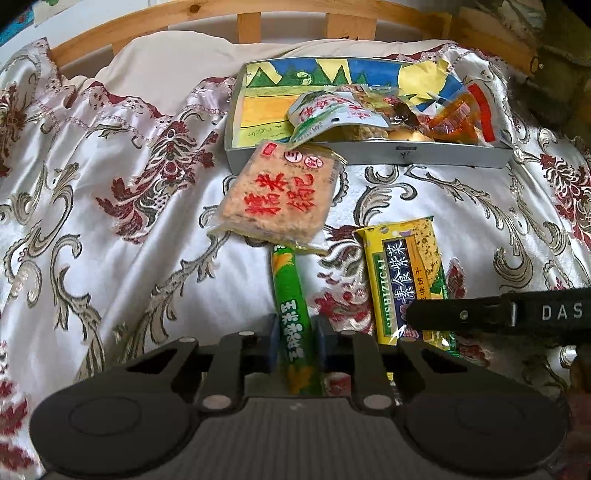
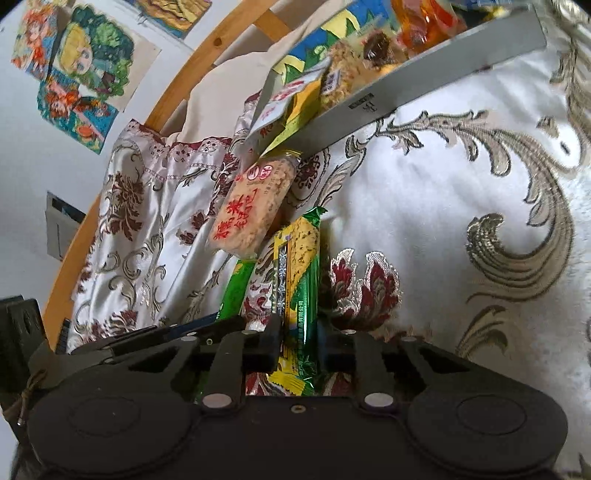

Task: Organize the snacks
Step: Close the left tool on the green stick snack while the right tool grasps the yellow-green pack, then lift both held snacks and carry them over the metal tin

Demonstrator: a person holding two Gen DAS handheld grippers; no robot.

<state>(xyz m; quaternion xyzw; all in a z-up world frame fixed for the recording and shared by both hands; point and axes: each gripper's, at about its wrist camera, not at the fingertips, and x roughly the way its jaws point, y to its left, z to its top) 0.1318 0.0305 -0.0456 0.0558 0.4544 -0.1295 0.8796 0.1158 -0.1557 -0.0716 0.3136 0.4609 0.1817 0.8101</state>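
The left gripper [image 1: 297,341] has its black jaws pressed in against a slim green tube-shaped snack stick [image 1: 291,310] with yellow print, pinching it near its lower end. The right gripper [image 2: 298,341] is likewise clamped, on the near end of a flat yellow-and-green seaweed cracker packet [image 2: 297,288] (its dark label band shows best from the left wrist camera). Both snacks lie side by side on the bed, just apart. Beyond the stick's far tip sits a clear-wrapped square rice cake with red characters [image 1: 277,195], its far edge touching the wall of a shallow grey box [image 1: 424,155]. The box has a colourful crayon drawing on its floor and a heap of assorted packets at its right end. Everything rests on a glossy white bedspread with maroon and silver floral scrolls [image 1: 110,229]. Farther back are a cream pillow [image 1: 173,70], a curved wooden headboard [image 1: 155,26], and drawings taped to the wall [image 2: 74,66].
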